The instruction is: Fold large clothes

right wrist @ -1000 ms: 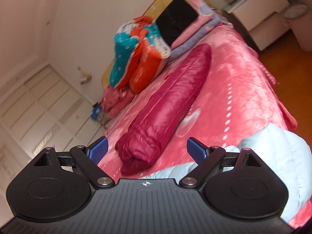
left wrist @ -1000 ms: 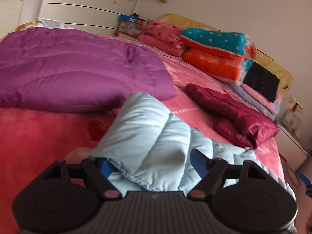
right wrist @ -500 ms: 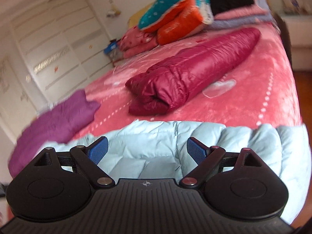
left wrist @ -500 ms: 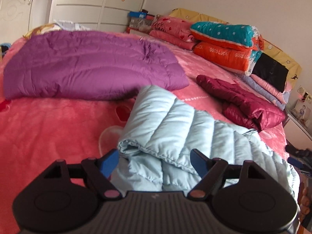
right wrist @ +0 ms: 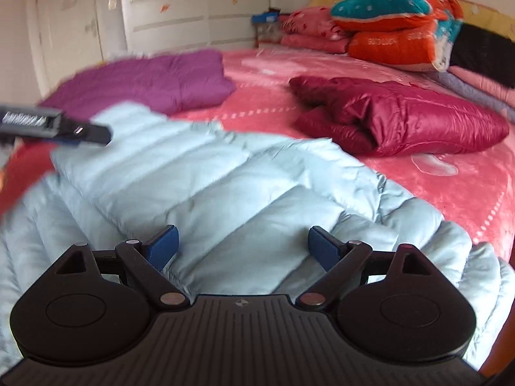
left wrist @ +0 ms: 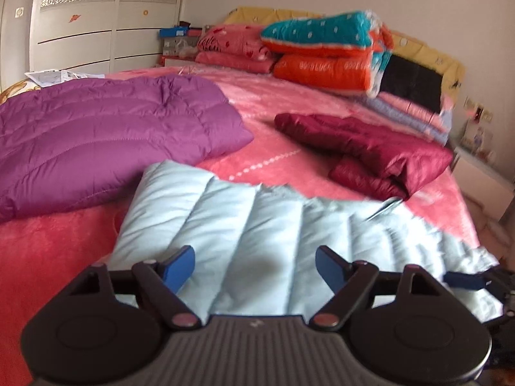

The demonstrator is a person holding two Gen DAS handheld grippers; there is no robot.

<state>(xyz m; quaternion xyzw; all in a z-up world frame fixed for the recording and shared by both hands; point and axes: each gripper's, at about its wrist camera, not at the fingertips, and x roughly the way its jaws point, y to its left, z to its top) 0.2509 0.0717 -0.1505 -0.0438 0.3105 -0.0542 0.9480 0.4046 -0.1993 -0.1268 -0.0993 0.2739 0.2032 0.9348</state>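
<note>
A light blue puffer jacket [left wrist: 244,225] lies partly folded on the pink bed, right below both grippers; it also shows in the right wrist view [right wrist: 225,186]. My left gripper [left wrist: 256,265] is open and empty just above the jacket's left part. My right gripper [right wrist: 241,246] is open and empty above the jacket's near right part. The left gripper's side shows at the left edge of the right wrist view [right wrist: 54,125]. A finger of the right gripper [left wrist: 463,280] shows at the right edge of the left wrist view.
A purple puffer coat [left wrist: 96,135] lies spread at the left. A folded dark red jacket [left wrist: 370,148] lies at the right. Stacked quilts and pillows [left wrist: 331,54] sit at the headboard. White wardrobe [left wrist: 96,22] behind. The bed's right edge [right wrist: 502,225] drops to the floor.
Both grippers have swung round and come down over the light blue jacket. The jacket's folded flap now lies flatter and more spread. Both grippers stay open.
</note>
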